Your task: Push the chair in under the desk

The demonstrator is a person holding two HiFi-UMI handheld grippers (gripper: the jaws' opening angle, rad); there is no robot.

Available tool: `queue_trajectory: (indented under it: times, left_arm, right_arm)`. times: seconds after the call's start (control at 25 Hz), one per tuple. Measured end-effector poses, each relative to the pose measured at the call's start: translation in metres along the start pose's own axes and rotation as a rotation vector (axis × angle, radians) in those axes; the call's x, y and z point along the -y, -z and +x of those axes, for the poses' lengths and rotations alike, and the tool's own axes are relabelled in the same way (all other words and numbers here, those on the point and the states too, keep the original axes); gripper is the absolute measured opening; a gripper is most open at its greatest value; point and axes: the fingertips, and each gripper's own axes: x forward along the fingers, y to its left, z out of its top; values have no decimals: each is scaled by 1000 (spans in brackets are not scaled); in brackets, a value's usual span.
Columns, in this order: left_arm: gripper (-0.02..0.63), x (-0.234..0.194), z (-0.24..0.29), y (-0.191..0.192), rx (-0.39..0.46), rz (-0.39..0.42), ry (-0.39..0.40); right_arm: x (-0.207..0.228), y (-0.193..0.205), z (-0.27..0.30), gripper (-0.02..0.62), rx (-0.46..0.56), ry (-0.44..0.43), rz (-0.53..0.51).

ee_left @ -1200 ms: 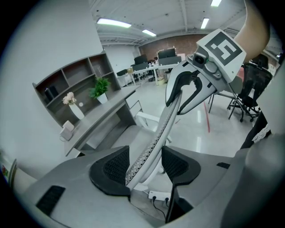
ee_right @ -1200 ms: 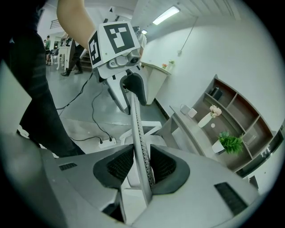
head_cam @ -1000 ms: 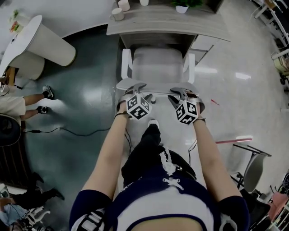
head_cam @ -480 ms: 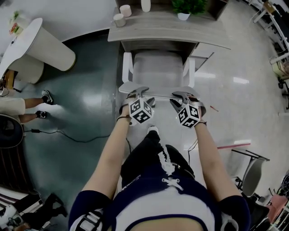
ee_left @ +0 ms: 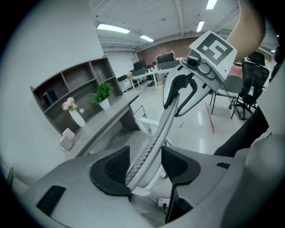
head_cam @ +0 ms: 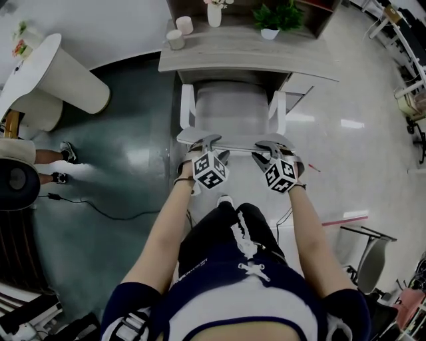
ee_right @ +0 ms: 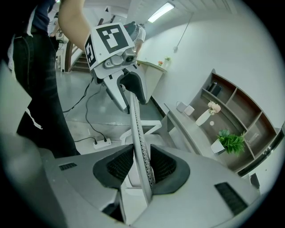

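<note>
A pale mesh-backed chair point(head_cam: 231, 106) stands with its seat part way under the grey desk point(head_cam: 246, 52) ahead of me. Its armrests point(head_cam: 187, 105) still show in front of the desk edge. My left gripper point(head_cam: 208, 145) and right gripper point(head_cam: 271, 148) sit side by side on the backrest's top edge point(head_cam: 234, 140). In the left gripper view the thin backrest rim point(ee_left: 149, 149) runs between the pads of the left gripper point(ee_left: 144, 165), shut on it. In the right gripper view the right gripper point(ee_right: 141, 167) clamps the same rim point(ee_right: 139, 138).
On the desk stand a cup point(head_cam: 176, 39), a vase point(head_cam: 213, 13) and a potted plant point(head_cam: 274, 17). A white round table point(head_cam: 50, 66) and a person's feet point(head_cam: 61, 166) are at the left. A cable point(head_cam: 100, 203) crosses the floor. Another chair point(head_cam: 371, 253) stands at the right.
I have stepped forward, and both grippers and the chair have moved a little toward the desk. The person at the left has shifted further out of view.
</note>
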Motion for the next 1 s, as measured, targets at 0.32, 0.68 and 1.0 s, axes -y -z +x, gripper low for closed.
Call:
queue_trajectory:
  times: [0.32, 0.68, 1.0]
  left_arm:
    - [229, -9, 3, -3, 10, 0, -1]
    - [226, -19, 8, -5, 16, 1, 6]
    - [225, -26, 11, -5, 24, 3, 5]
  right_arm:
    - [9, -1, 4, 104, -1, -3, 1]
    - [20, -1, 10, 104, -6, -7, 9]
    - [26, -1, 15, 104, -13, -15, 18]
